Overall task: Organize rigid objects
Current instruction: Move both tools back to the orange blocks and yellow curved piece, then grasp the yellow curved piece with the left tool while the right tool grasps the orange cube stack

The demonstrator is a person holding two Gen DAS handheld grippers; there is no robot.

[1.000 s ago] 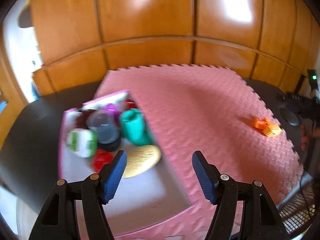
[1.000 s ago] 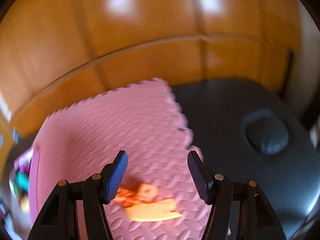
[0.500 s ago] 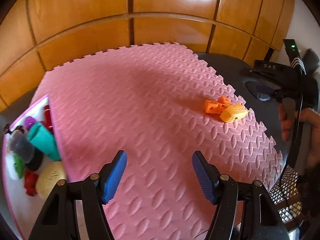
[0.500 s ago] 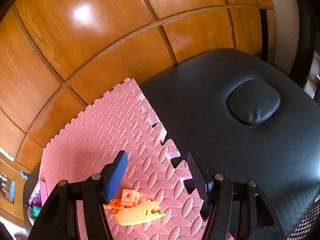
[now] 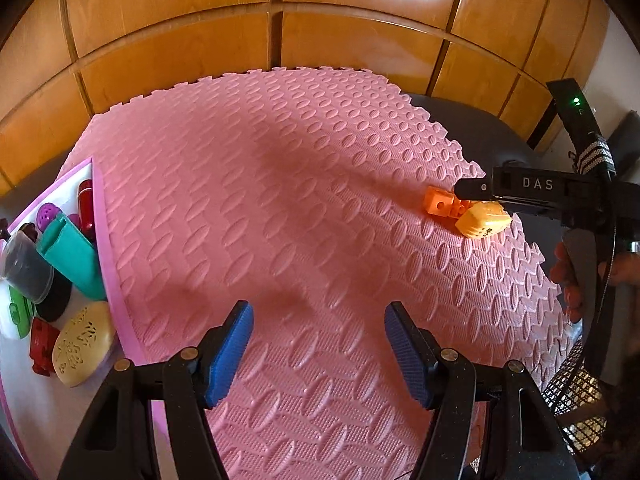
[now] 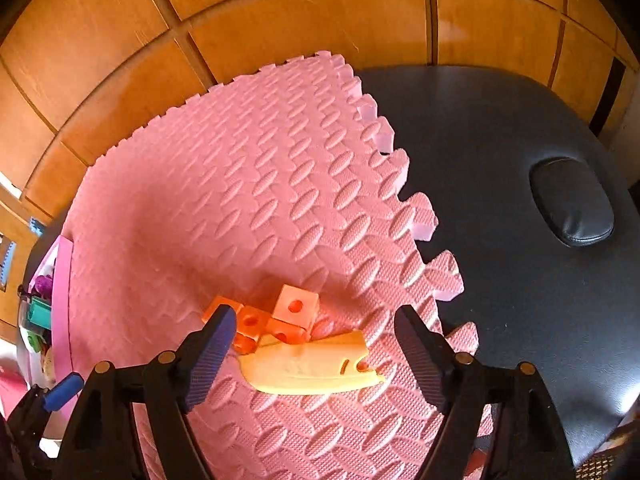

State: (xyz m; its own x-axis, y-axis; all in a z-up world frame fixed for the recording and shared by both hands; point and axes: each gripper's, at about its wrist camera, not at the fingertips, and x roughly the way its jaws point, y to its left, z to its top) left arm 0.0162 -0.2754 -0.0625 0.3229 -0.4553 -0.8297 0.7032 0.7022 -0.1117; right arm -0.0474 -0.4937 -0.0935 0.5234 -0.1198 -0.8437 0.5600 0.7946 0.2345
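Observation:
A yellow plastic piece (image 6: 316, 368) and an orange block cluster (image 6: 266, 320) lie together near the right edge of the pink foam mat (image 6: 240, 208). My right gripper (image 6: 316, 348) is open, its fingers on either side of the two, just above them. In the left wrist view the yellow piece (image 5: 484, 221) and the orange blocks (image 5: 440, 203) sit at the far right, under the right gripper's body (image 5: 532, 192). My left gripper (image 5: 319, 350) is open and empty over the mat. A pink-rimmed white tray (image 5: 100, 240) at the left holds several small objects.
The tray holds a teal container (image 5: 72, 258), a cream oval piece (image 5: 82, 344), a red toy (image 5: 42, 344) and a dark-lidded jar (image 5: 26, 266). The mat lies on a black padded table (image 6: 520, 240). A wood-panelled wall (image 5: 280, 40) stands behind.
My right gripper has come down and closer to the yellow piece and orange blocks, which now sit between its fingers. My left gripper has swung right, away from the tray.

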